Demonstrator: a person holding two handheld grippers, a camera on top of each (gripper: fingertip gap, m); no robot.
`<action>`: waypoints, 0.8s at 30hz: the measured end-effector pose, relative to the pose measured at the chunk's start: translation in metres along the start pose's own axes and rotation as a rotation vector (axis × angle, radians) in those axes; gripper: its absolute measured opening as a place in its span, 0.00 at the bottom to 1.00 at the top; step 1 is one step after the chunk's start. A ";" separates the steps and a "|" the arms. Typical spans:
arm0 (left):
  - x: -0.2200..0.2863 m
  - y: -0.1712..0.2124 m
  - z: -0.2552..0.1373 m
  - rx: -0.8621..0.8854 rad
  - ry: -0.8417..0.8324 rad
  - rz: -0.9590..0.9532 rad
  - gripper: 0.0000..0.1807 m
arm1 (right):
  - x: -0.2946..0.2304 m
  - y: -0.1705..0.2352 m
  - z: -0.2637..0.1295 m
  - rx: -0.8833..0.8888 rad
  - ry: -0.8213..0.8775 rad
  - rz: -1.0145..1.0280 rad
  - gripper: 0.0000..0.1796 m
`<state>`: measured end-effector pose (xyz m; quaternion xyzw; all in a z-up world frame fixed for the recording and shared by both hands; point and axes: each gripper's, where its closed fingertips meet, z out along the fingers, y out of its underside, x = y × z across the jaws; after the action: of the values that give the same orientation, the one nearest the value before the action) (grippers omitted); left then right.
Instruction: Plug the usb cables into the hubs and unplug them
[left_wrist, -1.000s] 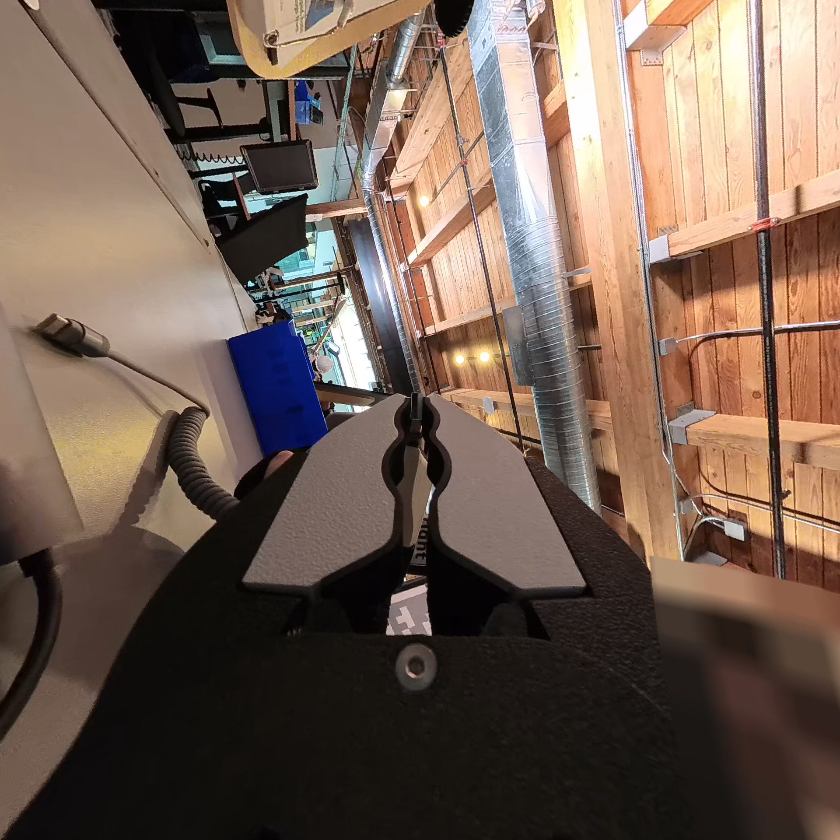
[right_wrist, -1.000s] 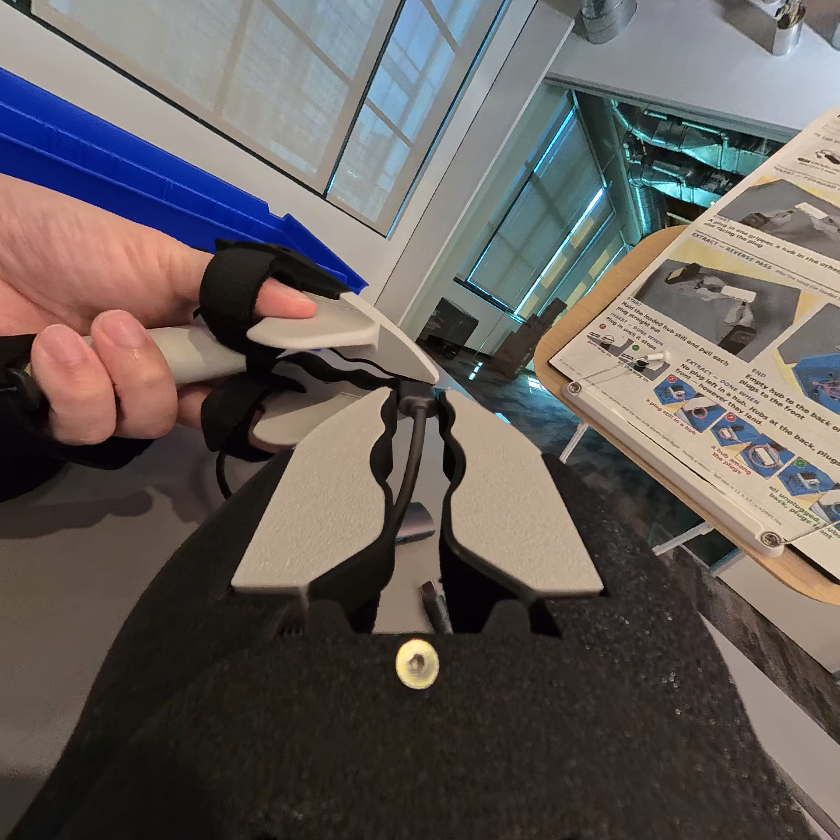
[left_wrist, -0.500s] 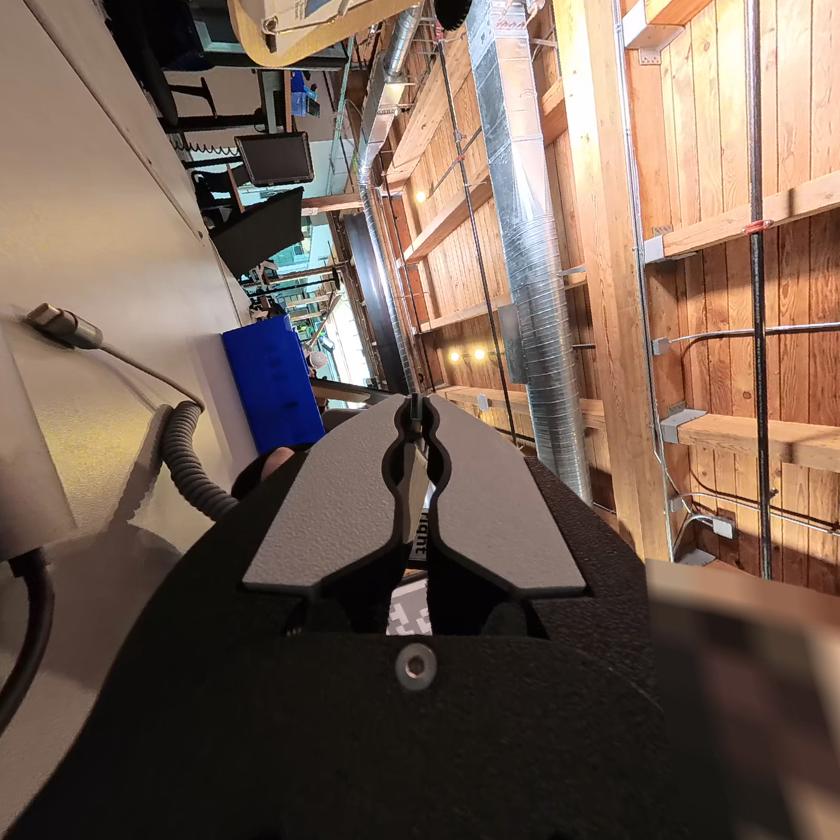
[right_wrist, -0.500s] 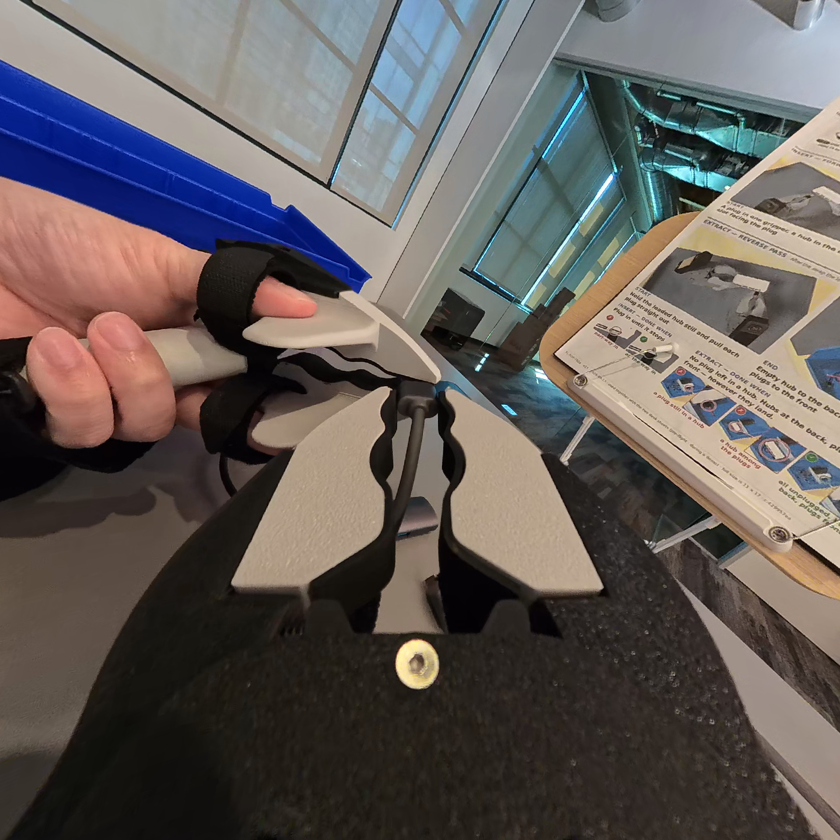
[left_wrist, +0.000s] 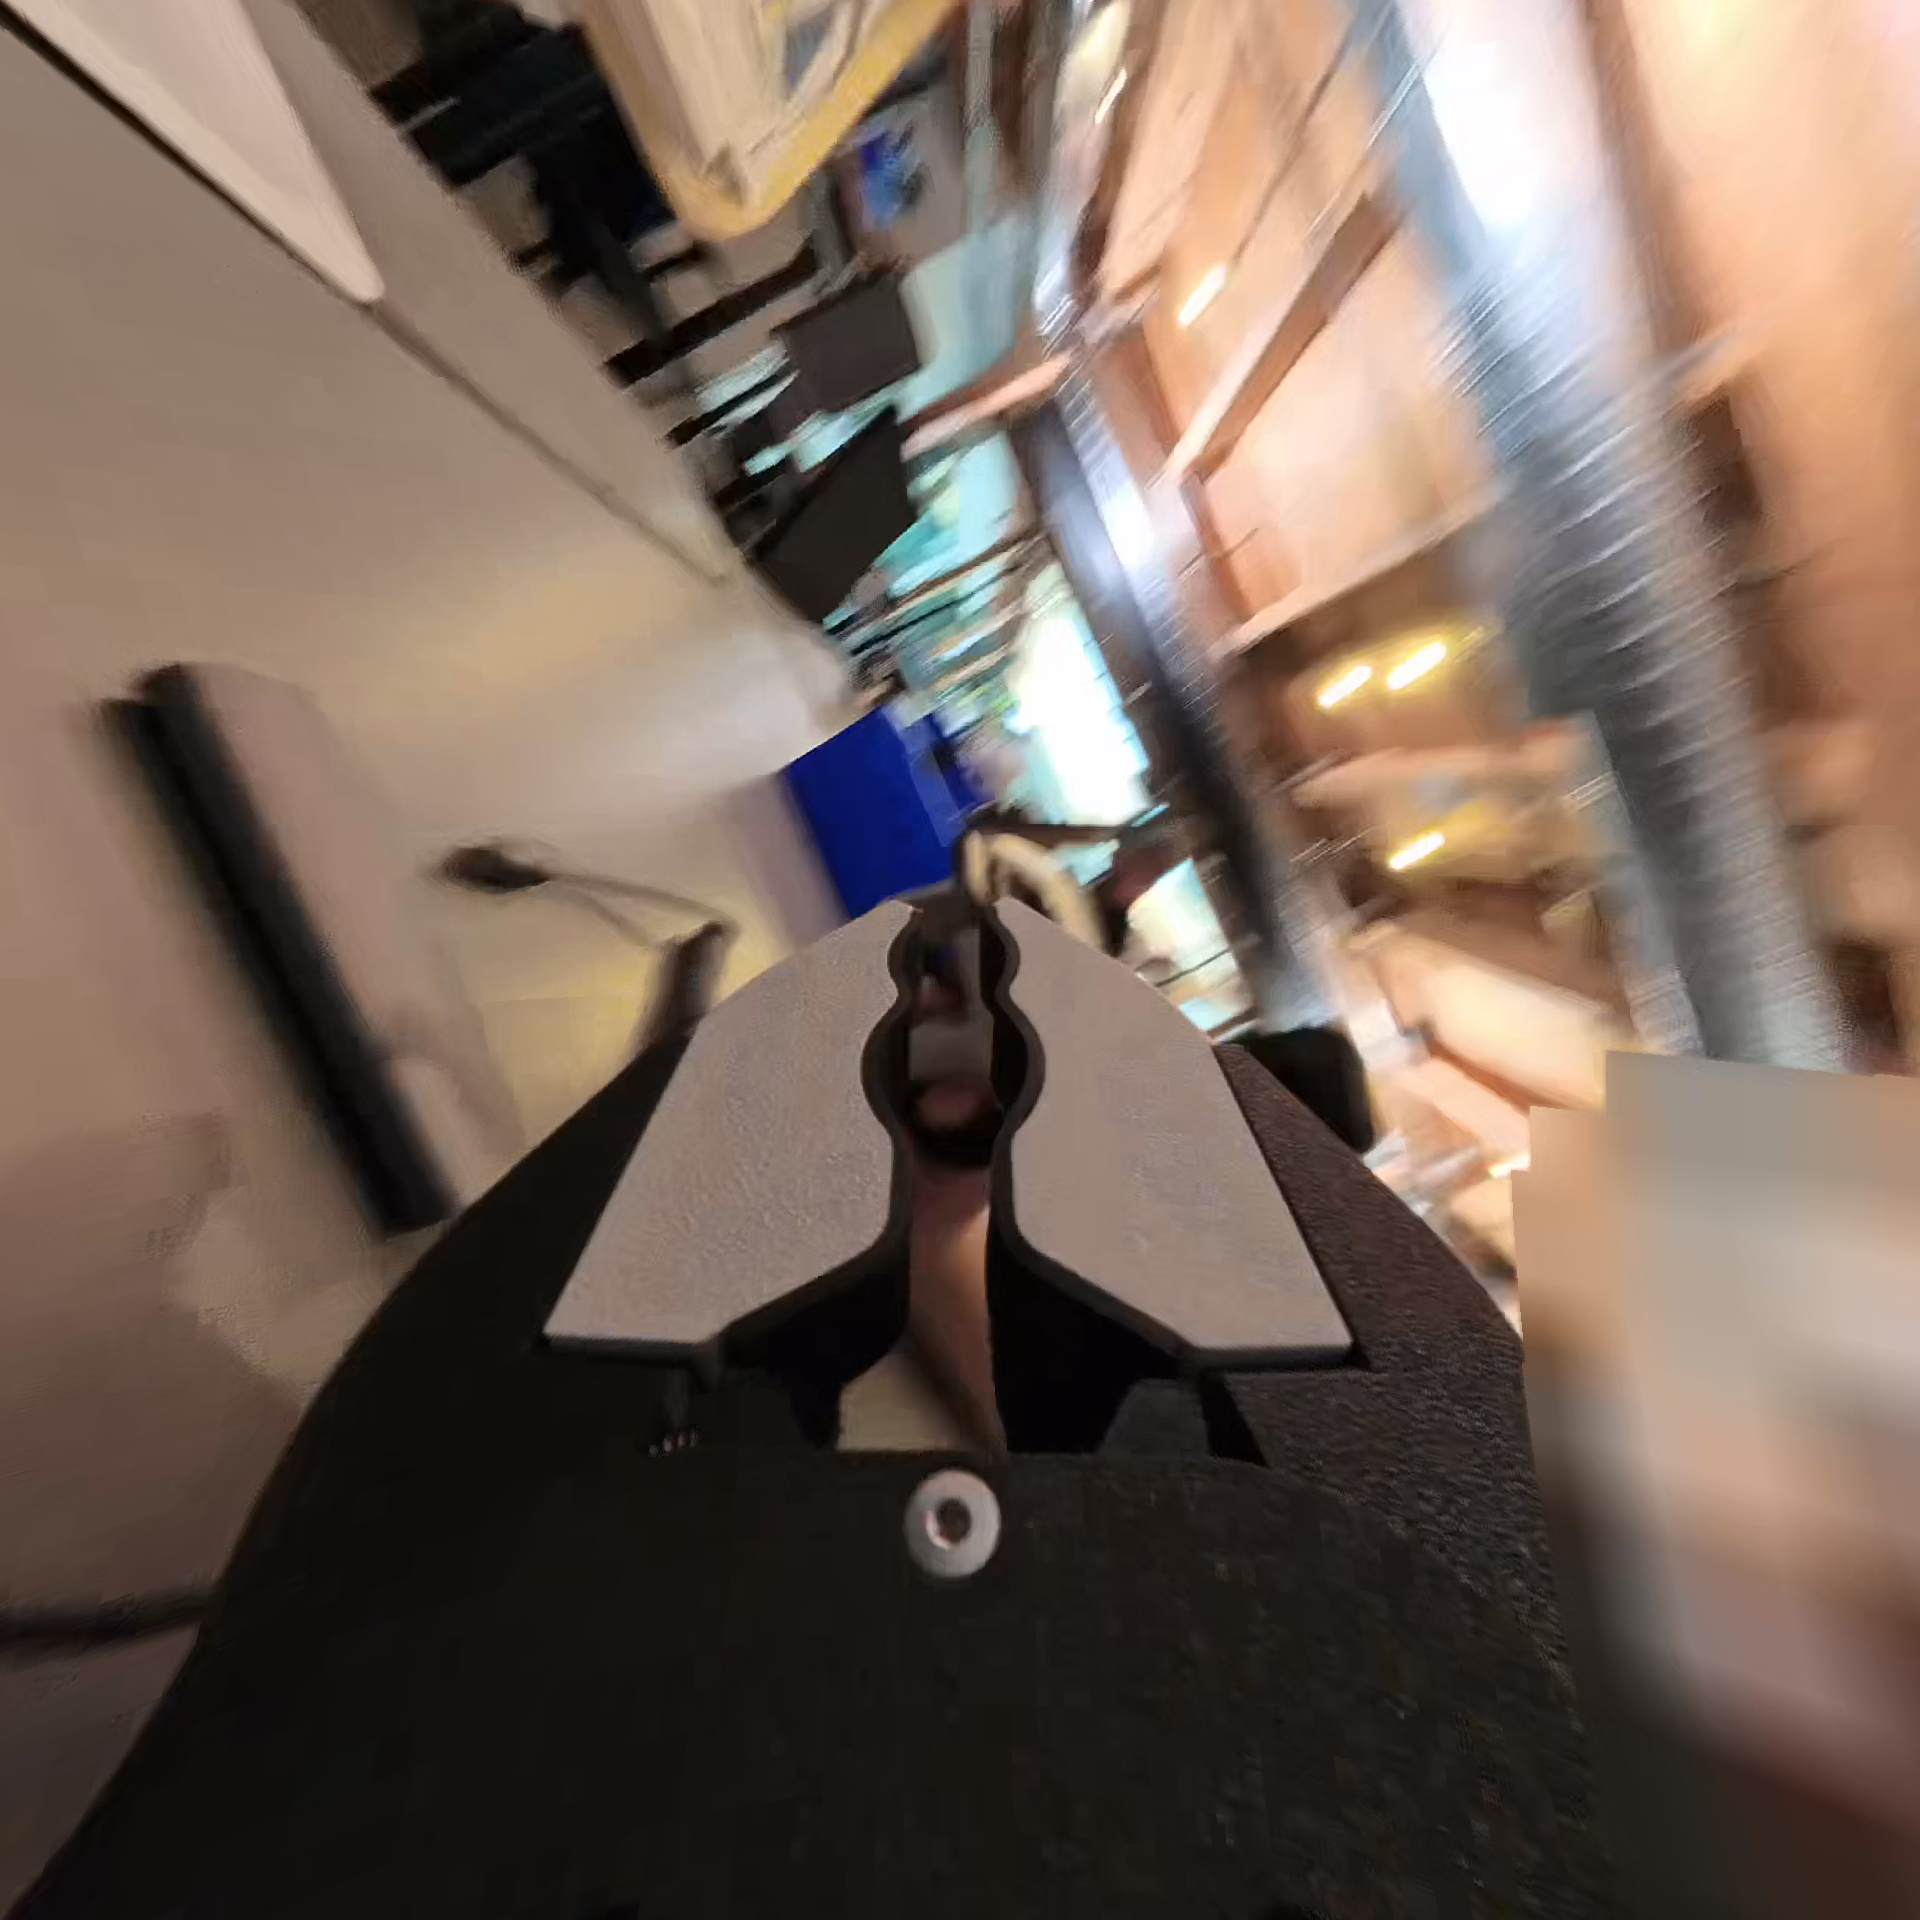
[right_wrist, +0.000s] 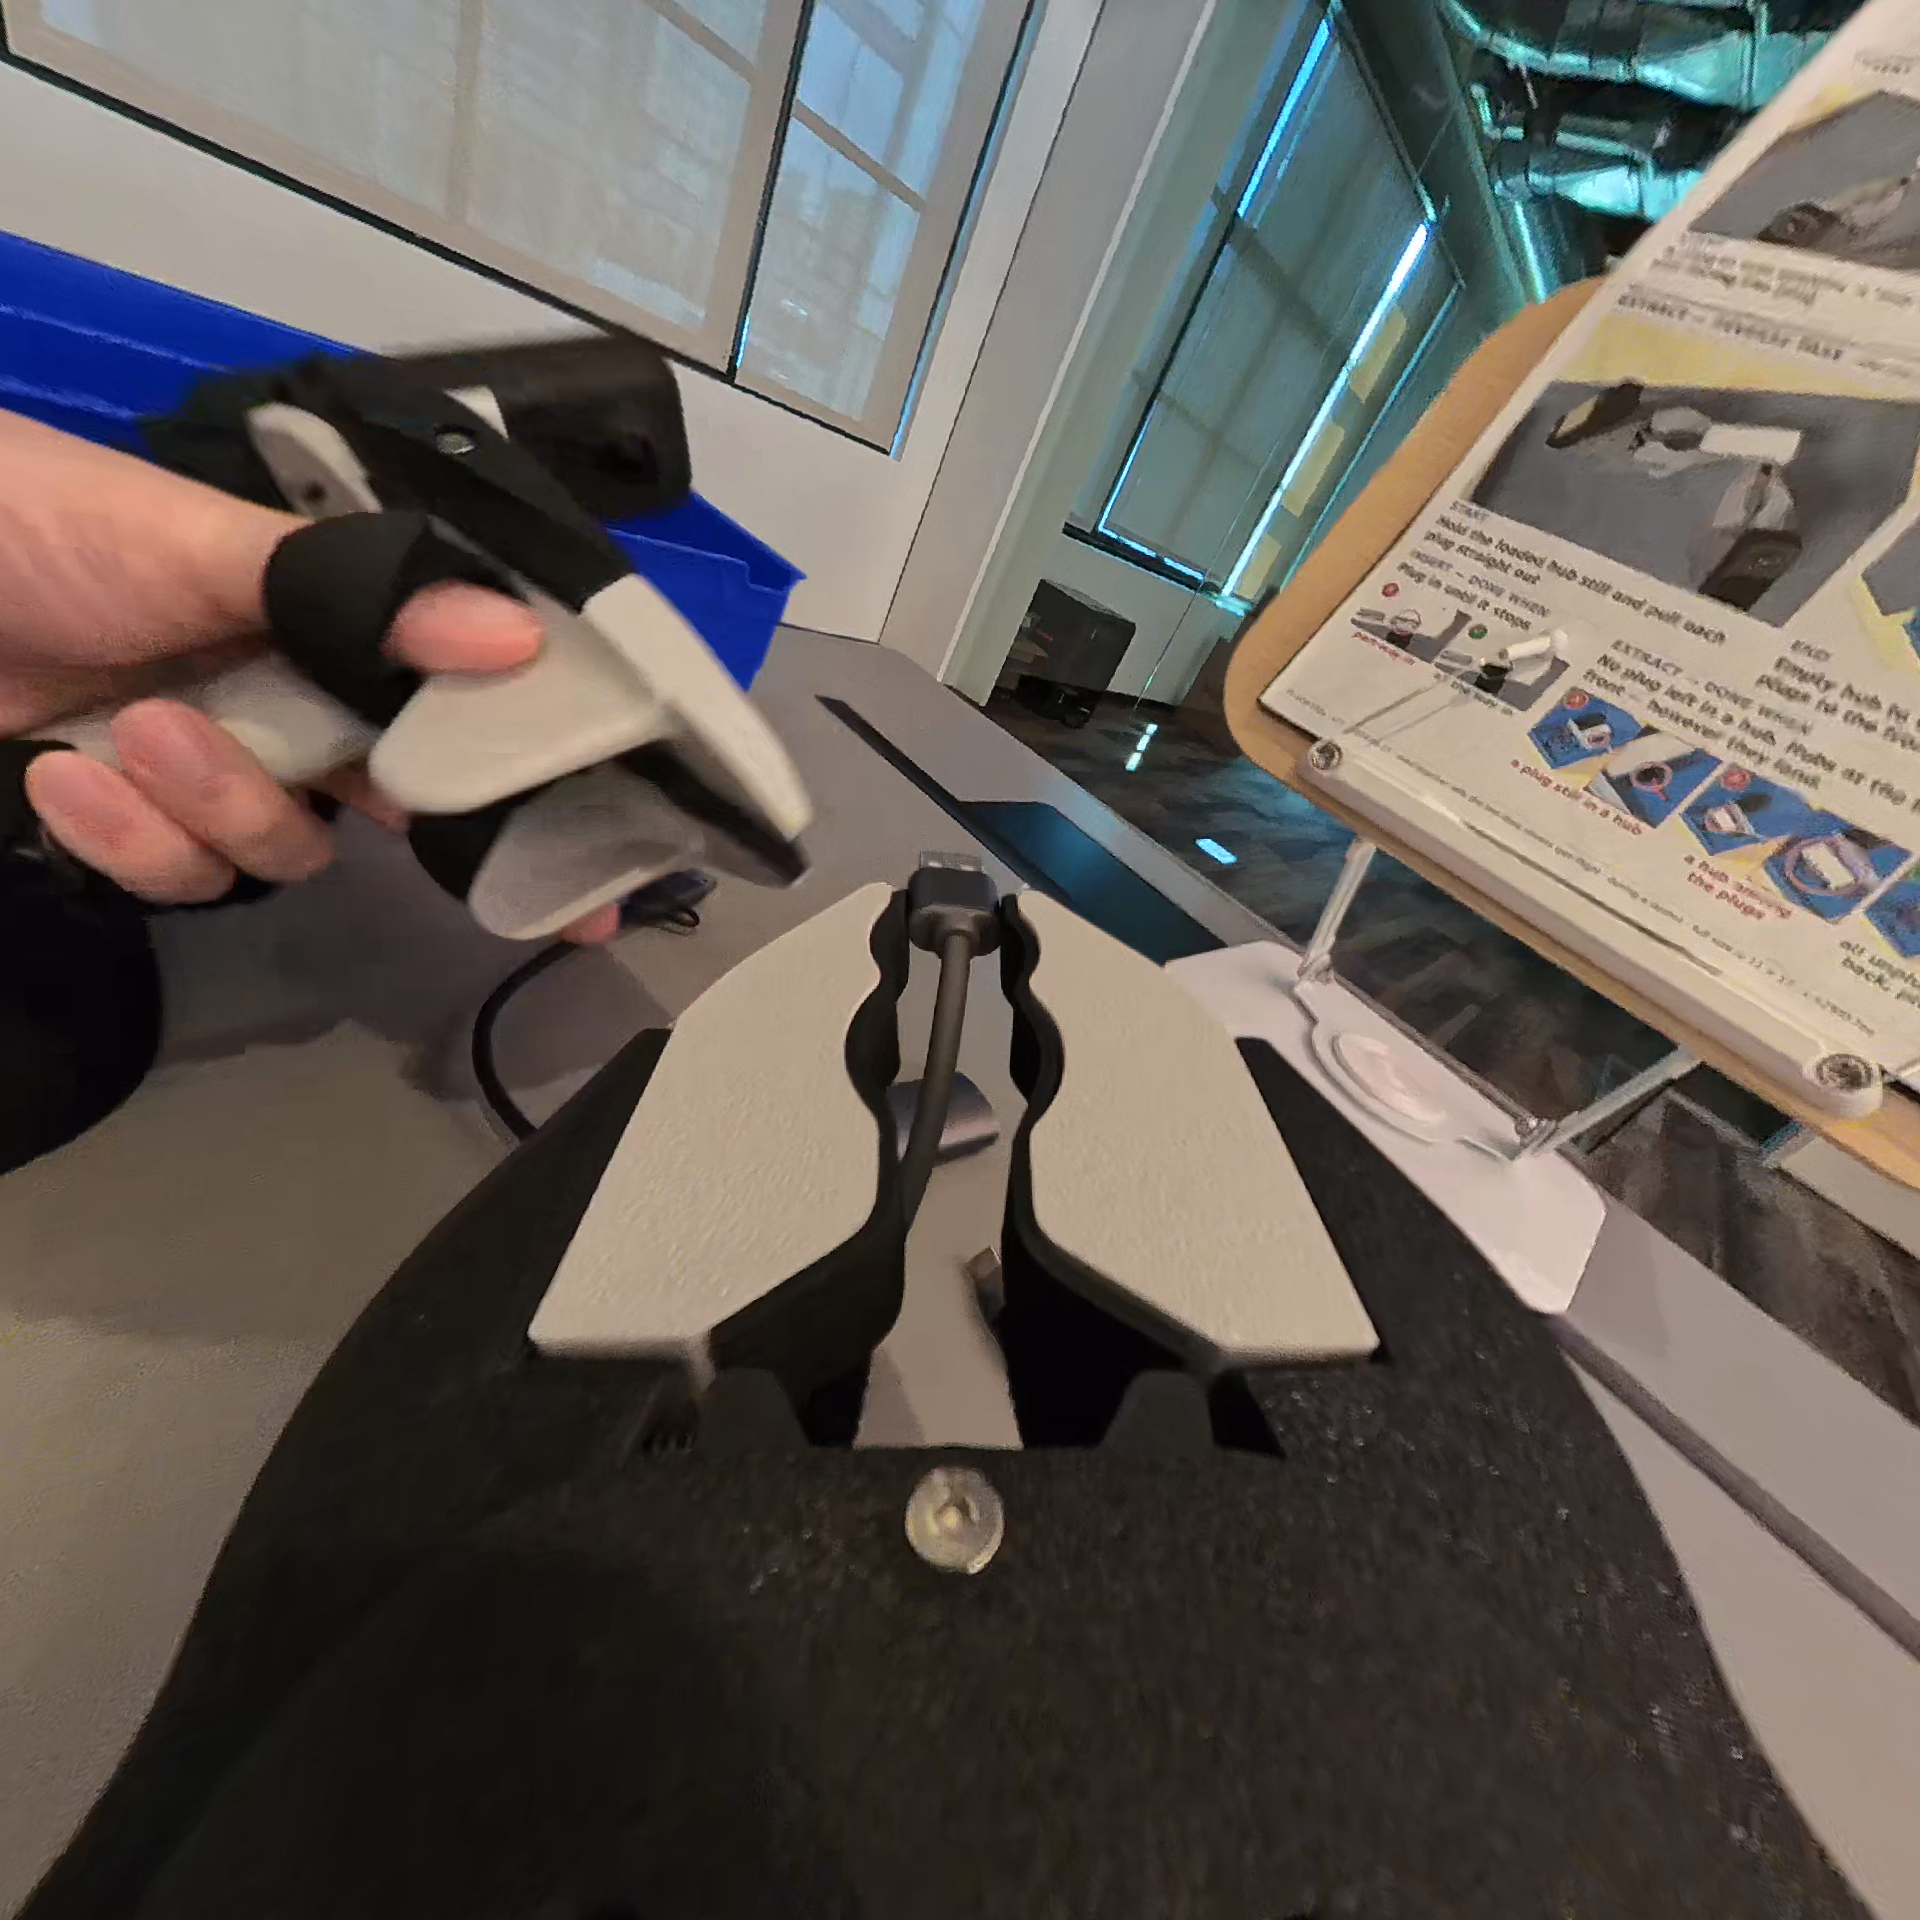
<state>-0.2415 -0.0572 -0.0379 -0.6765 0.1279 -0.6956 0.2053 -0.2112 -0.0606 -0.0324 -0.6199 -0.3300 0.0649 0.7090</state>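
My right gripper (right_wrist: 951, 914) is shut on a dark USB plug (right_wrist: 945, 878). The plug's metal tip is bare and points forward, and its cable (right_wrist: 940, 1029) runs back between the fingers. My left gripper (right_wrist: 774, 842), held by a hand, is up and to the left of the plug, a short gap away. Its own view is motion-blurred, and its jaws (left_wrist: 956, 920) stand nearly closed on a thin hub (left_wrist: 940, 1039) seen edge-on. In the right wrist view the hub is mostly hidden. Only a dark bit (right_wrist: 665, 891) and a hanging cable loop (right_wrist: 499, 1039) show.
A small grey hub (right_wrist: 951, 1117) lies on the grey table (right_wrist: 312, 1195) under my right fingers. A blue bin (right_wrist: 717, 582) stands behind the left gripper. An instruction board (right_wrist: 1610, 644) on a white stand (right_wrist: 1455, 1174) is at the right. A loose plug (left_wrist: 488, 868) lies on the table.
The plug has come out of the hub. The left gripper has pulled back up and left and turned, and its view has swung. The right gripper still holds the plug.
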 end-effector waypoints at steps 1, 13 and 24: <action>-0.012 0.006 -0.003 -0.071 -0.132 0.101 0.05 | 0.004 0.003 -0.001 -0.008 0.006 0.024 0.09; -0.095 0.045 0.001 -0.413 -0.950 0.612 0.33 | 0.034 0.016 -0.012 -0.036 0.052 0.120 0.09; -0.110 0.038 -0.006 -0.386 -1.079 0.682 0.36 | 0.040 0.014 -0.014 -0.025 0.062 0.135 0.09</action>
<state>-0.2428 -0.0407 -0.1536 -0.8760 0.3363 -0.1202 0.3243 -0.1683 -0.0489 -0.0304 -0.6513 -0.2660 0.0891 0.7050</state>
